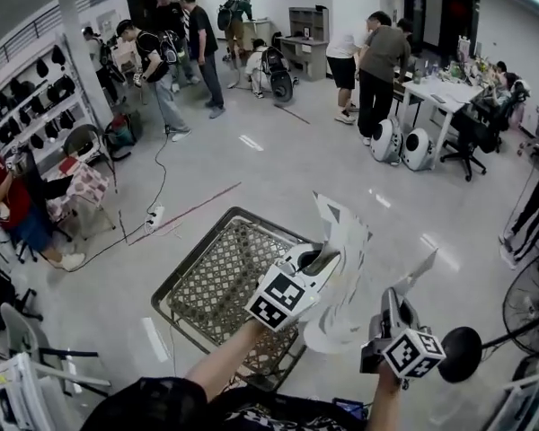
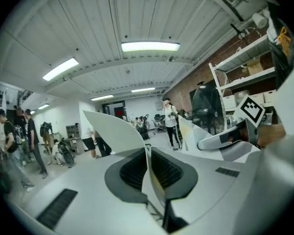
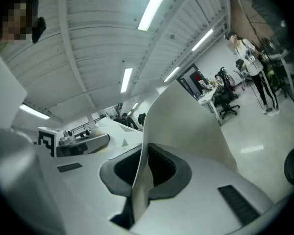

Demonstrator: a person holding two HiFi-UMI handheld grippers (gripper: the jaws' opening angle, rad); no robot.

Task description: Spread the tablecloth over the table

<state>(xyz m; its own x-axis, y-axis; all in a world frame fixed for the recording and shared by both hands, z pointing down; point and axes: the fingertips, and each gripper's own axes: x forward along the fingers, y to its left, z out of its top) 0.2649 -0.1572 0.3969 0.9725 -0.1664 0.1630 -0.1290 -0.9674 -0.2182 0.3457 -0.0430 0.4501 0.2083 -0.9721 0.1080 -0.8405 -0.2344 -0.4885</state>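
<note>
Tablecloth [image 1: 346,241], light and limp, is pinched along one edge by left gripper [image 2: 148,166] and right gripper [image 3: 144,169]; corners look the best hold.

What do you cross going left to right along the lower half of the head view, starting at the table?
table → left gripper → tablecloth, pinched by both grippers → right gripper → floor fan
</note>
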